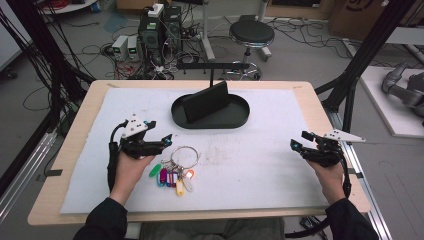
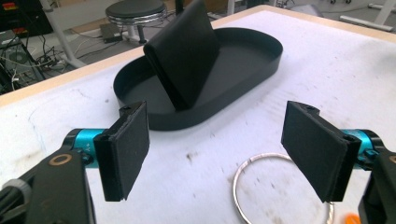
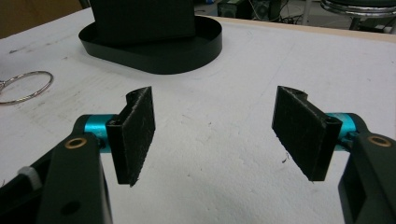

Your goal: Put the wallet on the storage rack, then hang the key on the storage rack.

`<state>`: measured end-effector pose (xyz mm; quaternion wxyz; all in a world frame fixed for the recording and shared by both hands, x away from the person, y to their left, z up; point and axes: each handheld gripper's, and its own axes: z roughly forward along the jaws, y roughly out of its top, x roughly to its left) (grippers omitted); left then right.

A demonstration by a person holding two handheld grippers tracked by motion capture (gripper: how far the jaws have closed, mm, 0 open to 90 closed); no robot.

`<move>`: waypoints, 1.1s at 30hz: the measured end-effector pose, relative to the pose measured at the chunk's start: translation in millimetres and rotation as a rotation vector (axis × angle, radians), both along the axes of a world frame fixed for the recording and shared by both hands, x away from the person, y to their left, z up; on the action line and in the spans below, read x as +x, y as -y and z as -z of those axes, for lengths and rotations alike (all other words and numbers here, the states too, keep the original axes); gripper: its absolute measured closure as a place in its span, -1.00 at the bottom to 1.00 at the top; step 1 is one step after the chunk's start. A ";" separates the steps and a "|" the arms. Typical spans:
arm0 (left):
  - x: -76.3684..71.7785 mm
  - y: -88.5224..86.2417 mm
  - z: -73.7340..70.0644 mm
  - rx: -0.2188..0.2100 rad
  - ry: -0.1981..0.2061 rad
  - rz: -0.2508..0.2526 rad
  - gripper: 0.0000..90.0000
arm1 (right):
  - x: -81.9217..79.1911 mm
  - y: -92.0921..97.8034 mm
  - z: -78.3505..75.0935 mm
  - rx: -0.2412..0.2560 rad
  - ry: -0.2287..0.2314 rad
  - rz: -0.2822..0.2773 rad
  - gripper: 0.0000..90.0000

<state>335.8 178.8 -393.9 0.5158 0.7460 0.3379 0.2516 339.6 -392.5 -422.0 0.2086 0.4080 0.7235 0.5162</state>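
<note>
left gripper (image 1: 167, 138), jaws spread, hovers just beside the key ring (image 1: 185, 155) with coloured tags on the white mat; right gripper (image 1: 298, 142), spread, well apart. likely best: straddle the ring squarely before closing.

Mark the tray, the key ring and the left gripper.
tray (image 1: 240, 117), high view, right rim.
key ring (image 1: 186, 154), high view, metal loop.
left gripper (image 2: 215, 149), left gripper view, midway between its open pads.

The tray (image 1: 235, 118) and the stand (image 1: 205, 101) in it are black. The surface (image 1: 260, 165) is white, faintly smudged, with a pale wood rim. The tags (image 1: 172, 177) are green, purple, blue, red, yellow, white and orange on a silver ring (image 1: 186, 156).
</note>
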 end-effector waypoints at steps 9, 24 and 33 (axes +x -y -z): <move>-4.1 -0.1 8.9 -0.023 -0.041 0.037 -0.47 | -1.9 2.3 0.5 0.001 0.002 0.010 -0.32; -0.6 11.6 25.0 -0.018 -0.177 0.048 -0.37 | 0.0 0.2 1.9 -0.020 0.005 0.001 -0.32; 15.4 27.1 38.7 0.097 -0.305 0.031 0.15 | 0.1 -0.6 2.1 -0.024 0.004 -0.004 -0.32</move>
